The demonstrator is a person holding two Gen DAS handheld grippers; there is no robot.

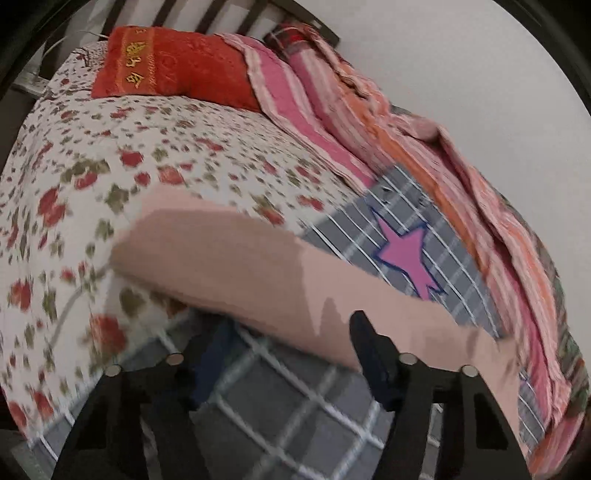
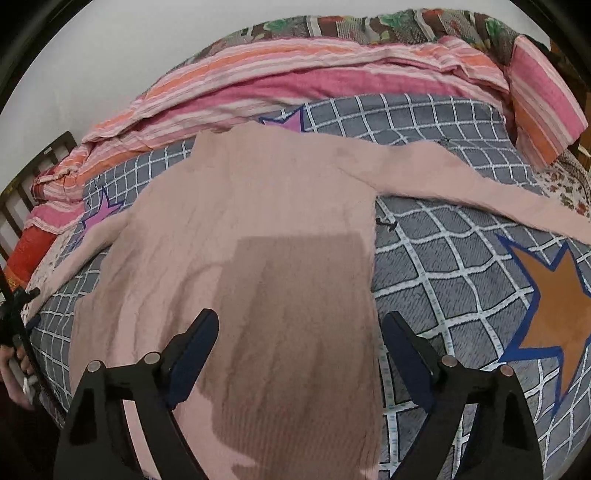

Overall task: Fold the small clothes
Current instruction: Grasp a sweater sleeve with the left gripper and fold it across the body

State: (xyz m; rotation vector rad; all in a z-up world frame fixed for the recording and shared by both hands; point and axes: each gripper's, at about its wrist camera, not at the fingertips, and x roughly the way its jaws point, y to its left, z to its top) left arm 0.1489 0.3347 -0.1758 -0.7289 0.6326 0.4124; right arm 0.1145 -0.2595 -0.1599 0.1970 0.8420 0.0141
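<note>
A pale pink long-sleeved top [image 2: 258, 206] lies flat on the grey checked blanket [image 2: 443, 258], both sleeves spread out to the sides. My right gripper [image 2: 299, 332] is open, hovering over the top's lower body near its right side edge, holding nothing. In the left wrist view one pink sleeve [image 1: 229, 258] stretches across in front of my left gripper [image 1: 280, 354]; its fingers stand apart and open just short of the sleeve. The left view is blurred. The left gripper also shows at the far left of the right wrist view [image 2: 16, 314].
The grey blanket with stars lies on a bed with a floral sheet [image 1: 110, 166]. A red pillow [image 1: 173, 70] and a heap of pink and orange striped bedding [image 2: 295, 81] line the wall side. A dark headboard [image 1: 221, 14] stands behind.
</note>
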